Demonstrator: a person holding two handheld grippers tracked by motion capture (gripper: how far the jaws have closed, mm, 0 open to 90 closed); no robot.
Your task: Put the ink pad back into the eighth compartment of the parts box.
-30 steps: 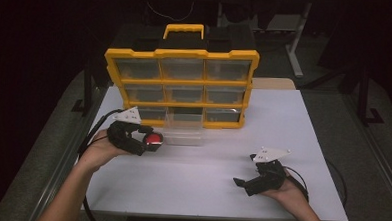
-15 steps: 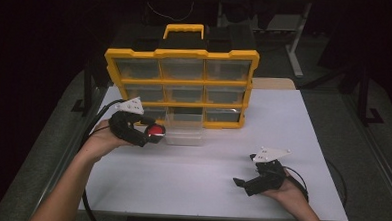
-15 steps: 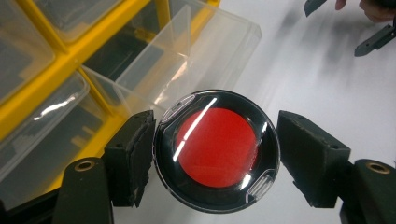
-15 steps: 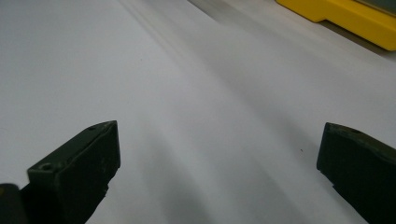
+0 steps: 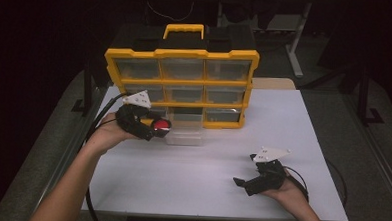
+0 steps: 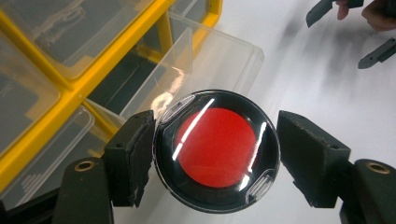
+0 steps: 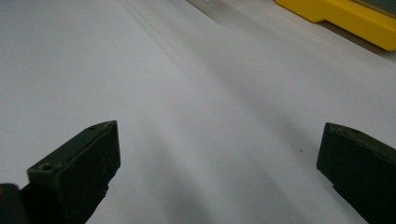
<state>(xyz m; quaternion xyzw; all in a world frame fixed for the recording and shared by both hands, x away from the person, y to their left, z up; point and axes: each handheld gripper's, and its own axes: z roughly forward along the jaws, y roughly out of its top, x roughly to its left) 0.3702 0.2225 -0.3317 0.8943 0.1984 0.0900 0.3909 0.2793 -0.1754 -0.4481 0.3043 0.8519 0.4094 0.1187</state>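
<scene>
My left gripper (image 5: 155, 131) is shut on a round red disc (image 5: 161, 125) in a glossy black-rimmed clear case. It hovers just above the white table, right beside a clear drawer (image 5: 185, 135) pulled out of the yellow organizer (image 5: 180, 85). In the left gripper view the disc (image 6: 217, 149) sits between the two black pads, with the open drawer (image 6: 210, 60) behind it. My right gripper (image 5: 243, 180) rests near the table's front right, open with nothing between its fingers; the right gripper view has bare table between its jaws (image 7: 219, 158).
The yellow organizer stands upright at the back of the white table (image 5: 293, 125), its black lid and yellow handle (image 5: 183, 31) on top. Its other clear drawers are pushed in. Cables trail off both front corners. A corner of the organizer (image 7: 345, 23) lies far ahead of the right gripper.
The left hand has lifted and carried the red disc toward the pulled-out drawer. The right hand has stayed where it was.
</scene>
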